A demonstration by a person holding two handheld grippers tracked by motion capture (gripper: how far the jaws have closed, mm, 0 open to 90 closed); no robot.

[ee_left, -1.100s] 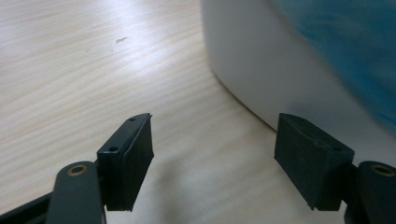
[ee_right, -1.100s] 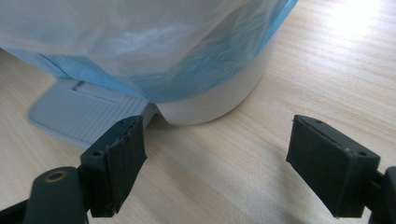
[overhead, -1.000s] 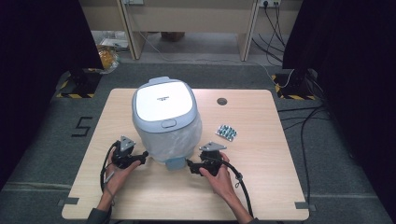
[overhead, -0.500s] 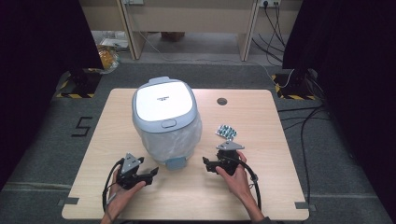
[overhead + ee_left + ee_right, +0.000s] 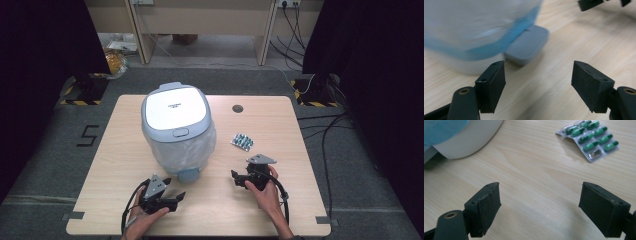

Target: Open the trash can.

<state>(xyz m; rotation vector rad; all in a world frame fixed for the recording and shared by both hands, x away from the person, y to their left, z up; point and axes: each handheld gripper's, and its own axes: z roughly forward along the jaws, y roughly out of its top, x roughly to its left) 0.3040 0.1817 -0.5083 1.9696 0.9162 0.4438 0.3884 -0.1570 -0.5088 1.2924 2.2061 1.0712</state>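
A pale blue pedal bin [image 5: 175,125] with a white lid and a clear bag liner stands mid-table, its grey pedal [image 5: 189,175] facing the near edge. A blister pack of green capsules [image 5: 242,142] lies to its right. My left gripper [image 5: 179,197] lies near the front edge, open and empty, pointing right, just short of the pedal [image 5: 527,45] and the bin [image 5: 474,25]. My right gripper [image 5: 235,177] is open, pointing left toward the bin base [image 5: 466,140]. Its jaws have just been opening with nothing between them. The pack [image 5: 589,138] lies ahead of it to the right.
A round cable hole [image 5: 237,108] sits in the wooden table [image 5: 290,200] behind the pack. Bare wood lies between the two grippers. Cables run over the floor at the right, and a desk stands beyond the far edge.
Both hands have drawn away from the bin: the left gripper came back toward the near edge, the right one slid to the right. The right jaws stand wider.
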